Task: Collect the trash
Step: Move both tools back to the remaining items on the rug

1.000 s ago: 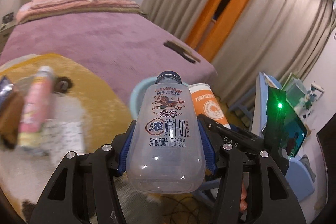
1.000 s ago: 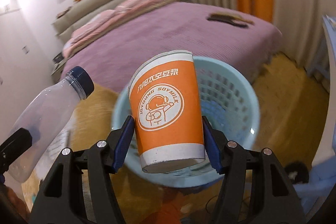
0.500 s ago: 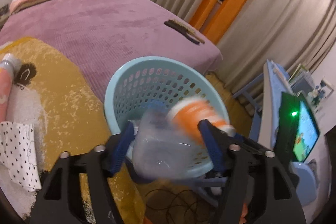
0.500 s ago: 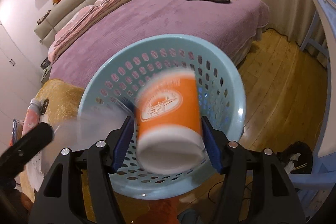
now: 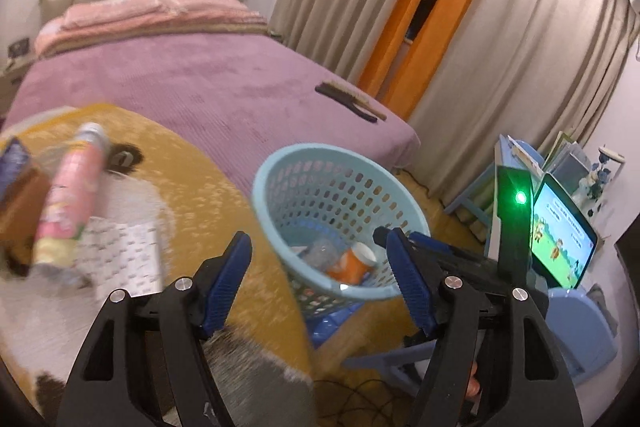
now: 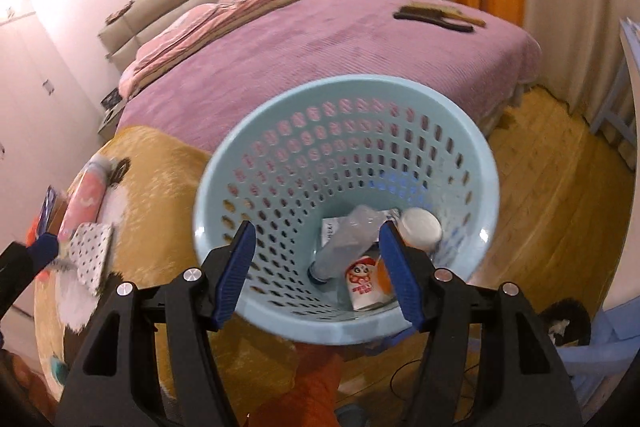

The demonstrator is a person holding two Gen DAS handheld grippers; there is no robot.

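A light blue perforated basket point(image 5: 280, 163) point(image 6: 348, 83) stands on the floor at the foot of the bed. Inside it lie a clear plastic bottle point(image 5: 320, 250) point(image 6: 348, 237), an orange paper cup point(image 5: 350, 265) point(image 6: 420, 227) and a white-and-red packet point(image 6: 362, 281). My right gripper point(image 6: 316, 267) hangs open right over the basket's mouth, with nothing held. My left gripper point(image 5: 316, 241) is open and empty beside the basket's left rim. Its blue fingertip point(image 6: 44, 247) also shows at the right wrist view's left edge.
On the yellow rug point(image 5: 192, 171) to the left lie a pink tube-shaped can point(image 5: 68, 195) and a polka-dot sheet point(image 5: 120, 251). A purple bed point(image 5: 180, 79) with a brush point(image 5: 348, 103) is behind. A lit tablet point(image 5: 560, 235) and blue stool point(image 5: 576, 331) stand right.
Both grippers let go of their loads: the bottle left the left gripper and the cup left the right one. Both now lie in the basket. The left gripper's jaws stand wider.
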